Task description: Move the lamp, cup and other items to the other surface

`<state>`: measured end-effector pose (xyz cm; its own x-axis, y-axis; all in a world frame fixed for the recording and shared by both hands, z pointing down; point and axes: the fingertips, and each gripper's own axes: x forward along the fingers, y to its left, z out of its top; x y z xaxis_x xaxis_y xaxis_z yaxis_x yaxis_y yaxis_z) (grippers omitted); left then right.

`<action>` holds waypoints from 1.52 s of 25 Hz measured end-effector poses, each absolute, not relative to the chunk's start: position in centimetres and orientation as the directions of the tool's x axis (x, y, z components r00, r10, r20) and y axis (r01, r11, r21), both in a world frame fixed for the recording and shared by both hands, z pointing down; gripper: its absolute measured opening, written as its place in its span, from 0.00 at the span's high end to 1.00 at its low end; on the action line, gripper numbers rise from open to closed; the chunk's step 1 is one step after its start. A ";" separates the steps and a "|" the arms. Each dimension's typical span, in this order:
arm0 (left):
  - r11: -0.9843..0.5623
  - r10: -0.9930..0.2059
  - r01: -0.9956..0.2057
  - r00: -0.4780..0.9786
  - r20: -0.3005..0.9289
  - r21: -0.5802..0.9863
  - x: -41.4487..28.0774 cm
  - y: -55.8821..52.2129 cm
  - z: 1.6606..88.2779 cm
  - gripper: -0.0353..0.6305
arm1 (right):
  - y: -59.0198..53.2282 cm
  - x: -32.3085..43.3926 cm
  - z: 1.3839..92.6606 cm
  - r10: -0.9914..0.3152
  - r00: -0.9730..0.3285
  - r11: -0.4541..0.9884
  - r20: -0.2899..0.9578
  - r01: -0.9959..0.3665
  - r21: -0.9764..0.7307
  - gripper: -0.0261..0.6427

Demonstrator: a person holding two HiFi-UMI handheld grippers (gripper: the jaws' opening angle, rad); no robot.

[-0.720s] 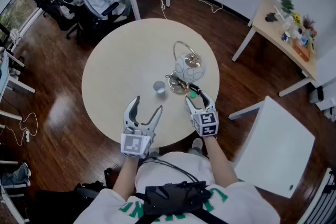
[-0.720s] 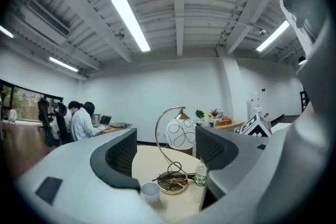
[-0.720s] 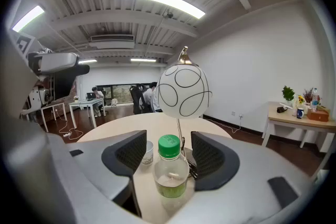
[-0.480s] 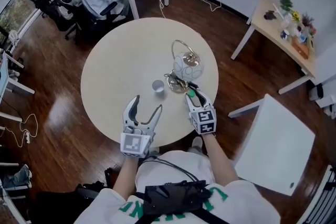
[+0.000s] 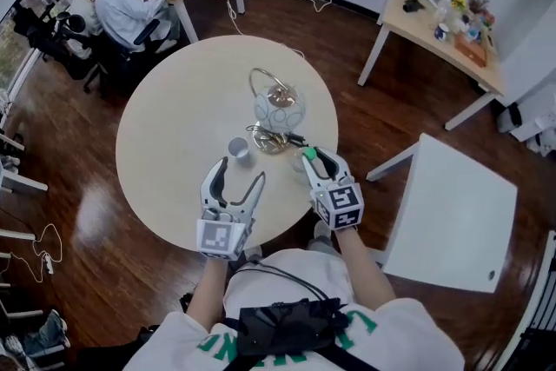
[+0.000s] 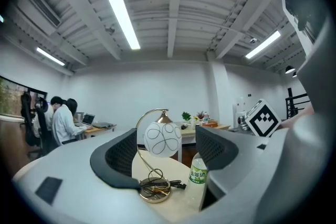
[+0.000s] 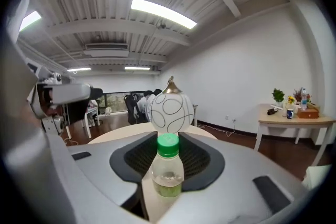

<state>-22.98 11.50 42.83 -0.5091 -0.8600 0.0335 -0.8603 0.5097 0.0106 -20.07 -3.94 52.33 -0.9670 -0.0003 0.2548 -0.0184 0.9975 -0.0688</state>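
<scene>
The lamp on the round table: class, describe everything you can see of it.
The lamp stands upright on the round table. Its white globe shade carries thin looping lines and a gold cap, and hangs from a curved gold arm rising from a round gold base. A dark cord lies coiled on that base. A green-capped bottle stands close beside the base; whether they touch is unclear.

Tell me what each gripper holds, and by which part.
Right gripper holds the bottle by its body, below the green cap. Left gripper holds nothing, fingers apart.
</scene>
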 end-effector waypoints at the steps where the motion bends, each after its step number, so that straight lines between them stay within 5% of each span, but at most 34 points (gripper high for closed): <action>1: 0.489 -0.872 -0.872 -0.488 0.034 0.012 -22.7 10.9 42.9 0.43 | -4.2 -19.4 51.6 -0.016 -0.969 0.996 0.248 -0.037 -0.082 0.74; 19: -0.154 -0.986 -0.988 0.155 0.067 0.021 -4.7 -12.4 46.2 0.43 | -20.8 5.8 50.4 -0.552 -0.800 0.804 0.235 -0.586 -0.105 0.74; 38: -0.737 -0.666 -0.668 0.744 0.061 0.106 21.4 -27.8 51.2 0.43 | -34.4 37.1 54.8 -0.927 -0.266 0.281 0.266 -0.959 0.020 0.74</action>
